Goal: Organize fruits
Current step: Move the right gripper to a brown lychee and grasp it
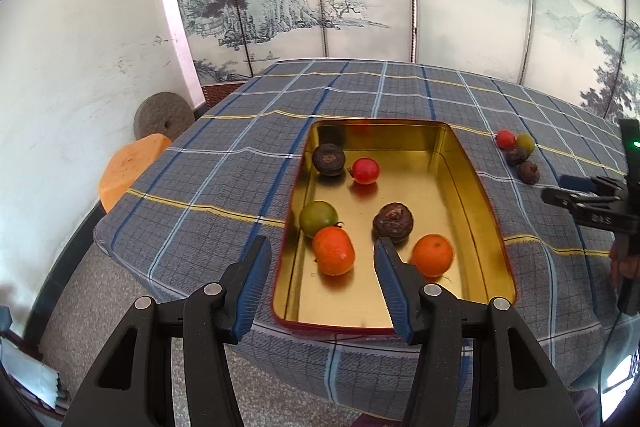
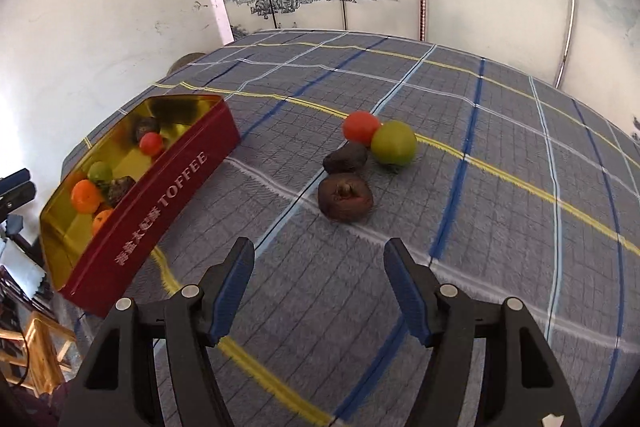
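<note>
Four loose fruits (image 2: 360, 163) lie at twelve o'clock of the gaping right gripper (image 2: 319, 285); toffee tin (image 2: 160, 203) at nine (left gripper (image 1: 322, 277) likewise agape, empty) on plaid cloth (image 2: 500, 227).

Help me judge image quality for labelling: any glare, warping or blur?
Left wrist: the gold tin mirrors the fruit, and the screen panels bow from fisheye. Right wrist: the checked cloth smears near the bottom edge, while the loose fruits stay sharp.

Left gripper (image 1: 322, 253) and right gripper (image 2: 318, 255) both gape wide with nothing between their blue-padded fingers
</note>
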